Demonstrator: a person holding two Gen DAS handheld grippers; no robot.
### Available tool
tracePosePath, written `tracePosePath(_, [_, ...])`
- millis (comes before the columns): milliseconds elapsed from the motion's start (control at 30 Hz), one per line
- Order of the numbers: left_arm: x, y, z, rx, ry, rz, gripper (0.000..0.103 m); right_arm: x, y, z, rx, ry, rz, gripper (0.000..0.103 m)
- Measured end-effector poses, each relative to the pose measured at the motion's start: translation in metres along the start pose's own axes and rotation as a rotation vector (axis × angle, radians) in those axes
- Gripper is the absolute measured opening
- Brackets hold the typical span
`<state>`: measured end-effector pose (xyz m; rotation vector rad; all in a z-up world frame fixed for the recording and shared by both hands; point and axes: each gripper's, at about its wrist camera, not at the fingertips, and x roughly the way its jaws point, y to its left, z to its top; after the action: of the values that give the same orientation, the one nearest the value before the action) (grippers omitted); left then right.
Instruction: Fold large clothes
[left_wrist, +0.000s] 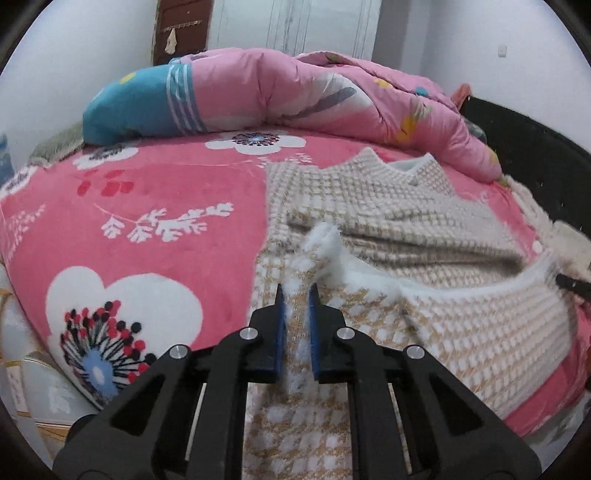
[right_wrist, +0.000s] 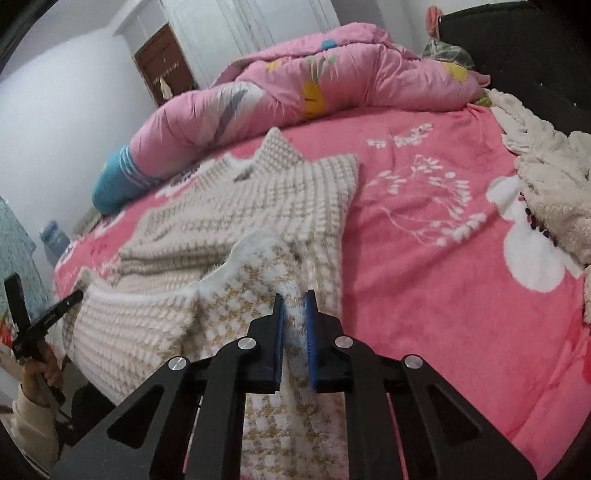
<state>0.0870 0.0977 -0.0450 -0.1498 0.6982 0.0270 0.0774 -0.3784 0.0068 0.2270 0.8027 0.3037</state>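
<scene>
- Across the lower middle of the left wrist view, the left gripper (left_wrist: 296, 291) has its blue-padded jaws drawn in on a fold of the checked sweater (left_wrist: 388, 206), with the beige-and-white knit running up between the pads.
- Low in the middle of the right wrist view, the right gripper (right_wrist: 294, 297) is likewise clamped on the sweater (right_wrist: 258, 192), a fluffy strip of knit pinched between its pads.
- Both grips sit on the near hem of the garment; the fabric rises from the bed toward each camera and its white fleecy inner side shows along the raised edge.
- Farther up each frame, the rest of the sweater lies flat on the pink flowered blanket (left_wrist: 147, 177), collar end pointing toward the top of the picture.
- At the far left edge of the right wrist view, the left gripper (right_wrist: 70, 300) shows from the side, held by a hand (right_wrist: 38, 373) in a cream sleeve, its tip at the sweater's hem corner.
- At the right edge of the left wrist view, a dark fingertip of the right gripper (left_wrist: 569, 282) meets the other hem corner.
- Along the top of both views, a pink quilt (left_wrist: 295, 96) with a blue end lies bunched across the bed.
- On the right side of the right wrist view, a cream fleecy garment (right_wrist: 554, 192) lies on the blanket, well apart from the sweater.
- In the upper left of both views stands a brown door (left_wrist: 183, 29) in a white wall.
</scene>
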Motion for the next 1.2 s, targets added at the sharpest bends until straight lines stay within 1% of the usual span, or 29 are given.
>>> tracePosePath(100, [0.005,-0.001,0.004,0.012,-0.003,0.006,0.01,0.001,0.004,0.007,-0.006,-0.02,-0.001,0.009])
tracePosePath(267, [-0.009,-0.003,0.029,0.01,-0.102,-0.001,0.01,-0.017,0.011,0.03,-0.009,-0.115,0.026,0.009])
tracePosePath(367, [-0.01,-0.007,0.043,0.03,-0.147,0.001,0.01,-0.017,0.015,0.041,-0.022,-0.156,0.019,0.009])
tracePosePath(433, [0.001,-0.008,0.046,0.033,-0.129,0.006,0.01,0.0,0.01,0.041,-0.004,-0.125,0.005,0.009])
tracePosePath(500, [0.028,-0.005,0.04,0.029,-0.065,0.009,0.01,0.024,0.002,0.034,0.002,-0.066,-0.022,0.009])
tracePosePath(567, [0.062,0.0,0.024,0.027,0.032,0.02,0.01,0.056,-0.009,0.021,0.031,0.033,-0.055,0.009])
tracePosePath(600, [0.072,0.001,0.019,0.02,0.065,0.021,0.01,0.066,-0.013,0.015,0.045,0.067,-0.06,0.009])
tracePosePath(633, [0.078,0.004,0.014,0.01,0.079,0.017,0.01,0.068,-0.015,0.013,0.056,0.07,-0.057,0.009])
tracePosePath(733, [0.072,0.003,0.018,0.007,0.044,0.012,0.01,0.061,-0.014,0.018,0.068,0.04,-0.045,0.009])
tracePosePath(833, [0.069,0.001,0.027,0.017,0.01,0.012,0.01,0.063,-0.014,0.023,0.072,0.038,-0.047,0.009])
tracePosePath(867, [0.07,0.001,0.028,0.019,0.009,0.014,0.01,0.067,-0.016,0.024,0.082,0.044,-0.049,0.009])
tracePosePath(933, [0.083,0.0,0.027,0.027,0.032,0.025,0.011,0.075,-0.02,0.024,0.092,0.055,-0.055,0.009])
tracePosePath(967, [0.092,0.0,0.024,0.034,0.058,0.033,0.015,0.078,-0.022,0.023,0.097,0.067,-0.055,0.009])
tracePosePath(1000, [0.096,0.0,0.023,0.035,0.073,0.034,0.015,0.081,-0.024,0.021,0.108,0.085,-0.049,0.01])
tracePosePath(1033, [0.097,0.0,0.022,0.032,0.077,0.031,0.016,0.08,-0.025,0.02,0.115,0.097,-0.044,0.012])
tracePosePath(1067, [0.094,0.0,0.023,0.029,0.074,0.026,0.019,0.078,-0.025,0.022,0.114,0.108,-0.042,0.016])
tracePosePath(1100, [0.091,0.001,0.024,0.025,0.079,0.024,0.022,0.072,-0.023,0.023,0.107,0.118,-0.053,0.018])
tracePosePath(1133, [0.086,0.003,0.025,0.015,0.08,0.025,0.031,0.068,-0.022,0.024,0.101,0.119,-0.069,0.024])
tracePosePath(1167, [0.078,0.006,0.027,0.003,0.066,0.052,0.045,0.057,-0.019,0.025,0.083,0.107,-0.108,0.031])
tracePosePath(1200, [0.071,0.009,0.027,-0.007,0.04,0.08,0.049,0.046,-0.016,0.026,0.064,0.085,-0.129,0.032])
